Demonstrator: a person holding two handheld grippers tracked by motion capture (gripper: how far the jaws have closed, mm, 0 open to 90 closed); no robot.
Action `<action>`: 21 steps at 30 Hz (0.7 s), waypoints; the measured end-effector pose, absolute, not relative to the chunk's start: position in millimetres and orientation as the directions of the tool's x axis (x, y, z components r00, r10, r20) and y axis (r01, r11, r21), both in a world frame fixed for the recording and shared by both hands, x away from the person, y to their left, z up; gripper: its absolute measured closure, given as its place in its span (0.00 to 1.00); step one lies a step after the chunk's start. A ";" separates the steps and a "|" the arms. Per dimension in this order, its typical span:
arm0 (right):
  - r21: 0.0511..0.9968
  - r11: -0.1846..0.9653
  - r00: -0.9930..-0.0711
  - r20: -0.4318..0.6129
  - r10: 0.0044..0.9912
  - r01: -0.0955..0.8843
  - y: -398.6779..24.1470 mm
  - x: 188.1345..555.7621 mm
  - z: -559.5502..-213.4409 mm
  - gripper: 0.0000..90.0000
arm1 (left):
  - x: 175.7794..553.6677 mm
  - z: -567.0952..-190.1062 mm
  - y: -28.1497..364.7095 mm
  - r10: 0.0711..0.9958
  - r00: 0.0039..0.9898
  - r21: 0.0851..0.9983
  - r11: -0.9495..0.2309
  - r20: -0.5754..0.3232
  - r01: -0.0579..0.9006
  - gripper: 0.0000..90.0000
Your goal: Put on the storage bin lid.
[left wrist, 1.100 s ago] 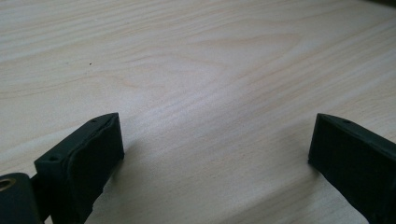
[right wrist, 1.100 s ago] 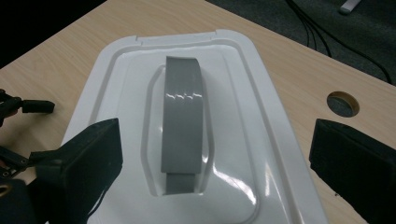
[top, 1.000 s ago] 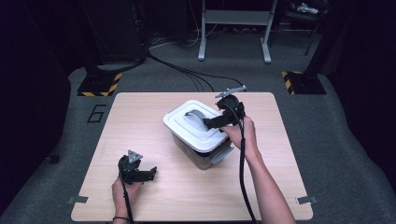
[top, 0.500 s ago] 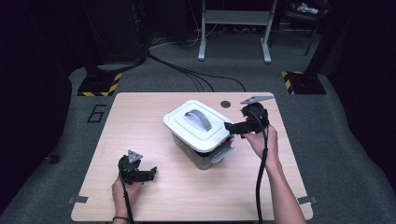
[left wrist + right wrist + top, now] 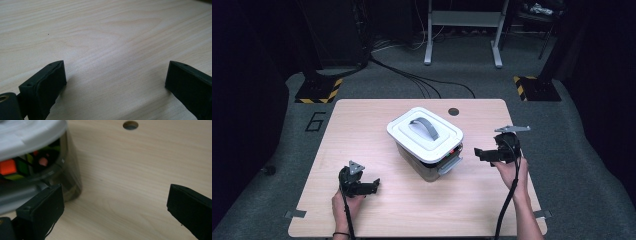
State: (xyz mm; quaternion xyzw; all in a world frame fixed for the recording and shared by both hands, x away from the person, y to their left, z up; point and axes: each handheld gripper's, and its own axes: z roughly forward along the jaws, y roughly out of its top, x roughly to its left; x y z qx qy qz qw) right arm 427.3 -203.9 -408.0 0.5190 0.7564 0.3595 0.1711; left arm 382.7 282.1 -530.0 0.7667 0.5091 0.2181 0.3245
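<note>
I am holding my right gripper (image 5: 482, 153) with jaws spread wide, gripping nothing. The clear plastic box with white lid and grey handle (image 5: 426, 136) is sitting just off my left jaw, apart from it, on the pale wooden counter (image 5: 472, 200); coloured pieces (image 5: 15, 165) are showing through its wall. My left gripper (image 5: 371, 186) is resting low over bare counter, jaws wide, empty.

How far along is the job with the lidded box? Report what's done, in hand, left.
Done: the white lid sits on the clear box, coloured items inside. In hand: nothing; the right gripper is open beside the box, the left gripper open over bare table. Left: probably the grey side latch.
</note>
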 end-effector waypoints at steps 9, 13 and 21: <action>0.665 0.154 -0.345 0.165 0.924 0.731 -220.0 425.1 -470.6 0.00 | 382.7 -530.0 282.1 0.922 0.386 0.720 -0.270 0.004 0.639 0.04; 0.636 0.139 -0.319 0.178 0.931 0.759 -221.1 422.0 -495.5 0.00 | 382.7 -530.0 282.2 0.922 0.387 0.720 -0.271 0.005 0.639 0.04; 0.674 0.125 -0.290 0.138 0.947 0.728 -226.2 413.7 -519.2 0.00 | 382.7 -530.0 282.1 0.922 0.386 0.720 -0.271 0.004 0.639 0.04</action>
